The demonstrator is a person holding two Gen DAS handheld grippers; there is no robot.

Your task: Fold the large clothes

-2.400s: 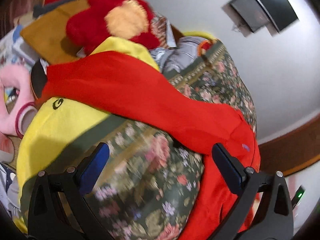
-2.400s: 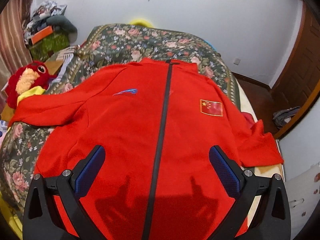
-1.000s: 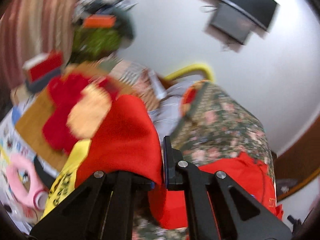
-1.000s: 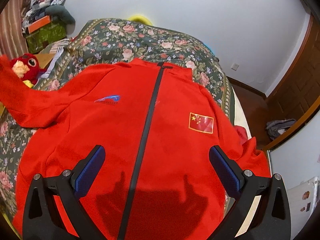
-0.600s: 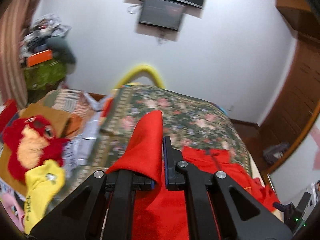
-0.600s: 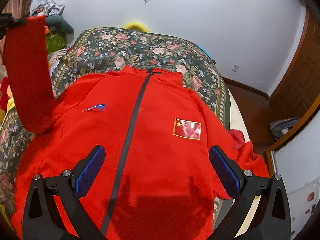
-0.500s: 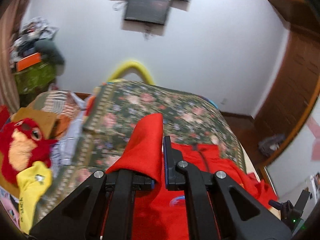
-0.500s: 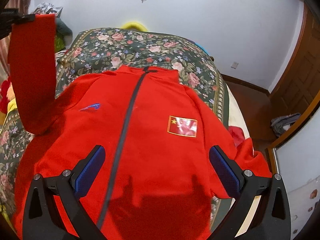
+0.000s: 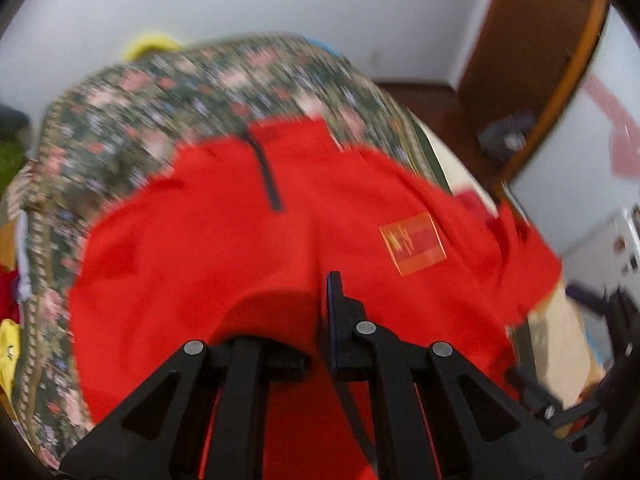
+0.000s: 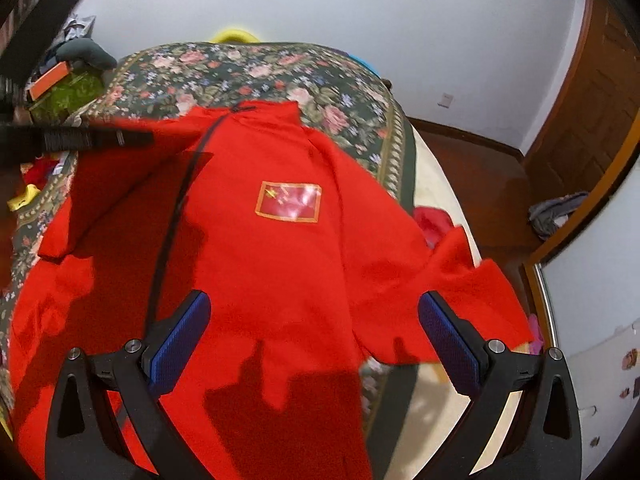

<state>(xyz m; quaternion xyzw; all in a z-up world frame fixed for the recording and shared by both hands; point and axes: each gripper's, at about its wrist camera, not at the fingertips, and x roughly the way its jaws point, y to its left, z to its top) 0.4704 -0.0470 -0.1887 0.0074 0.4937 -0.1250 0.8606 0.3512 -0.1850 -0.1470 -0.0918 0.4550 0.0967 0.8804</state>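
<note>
- looking through the left wrist view first, i see my left gripper (image 9: 320, 320) clamped down to a thin slit on the cuff end of the left sleeve (image 9: 276, 312) of the bright red zip-front fleece jacket (image 9: 224, 248), the cloth bunched in a soft hump over one finger.
- the jacket lies front-up on the bed with the dark green floral bedspread (image 9: 132, 96); the gripper is above the chest, with the black zipper (image 9: 266, 176) ahead and the rectangular red and gold flag patch (image 9: 414, 242) to the right.
- this view is smeared, so finer weave is beyond me; the fabric reads matte, thick and limp.
- in the right wrist view, my right gripper (image 10: 316, 332) stands wide apart with its blue ribbed pads (image 10: 180, 340) bare, holding nothing, above the lower right of the jacket.
- the left sleeve is drawn across the chest from the left edge of this picture, hanging in a flat diagonal panel below the black body of the other gripper.
- the right sleeve (image 10: 460, 292) spreads out loose toward the pale mattress edge (image 10: 440, 184).
- i judge the fold as barely begun: one sleeve is mid-carry and not laid down; the other sleeve and the body folds are all left.
</note>
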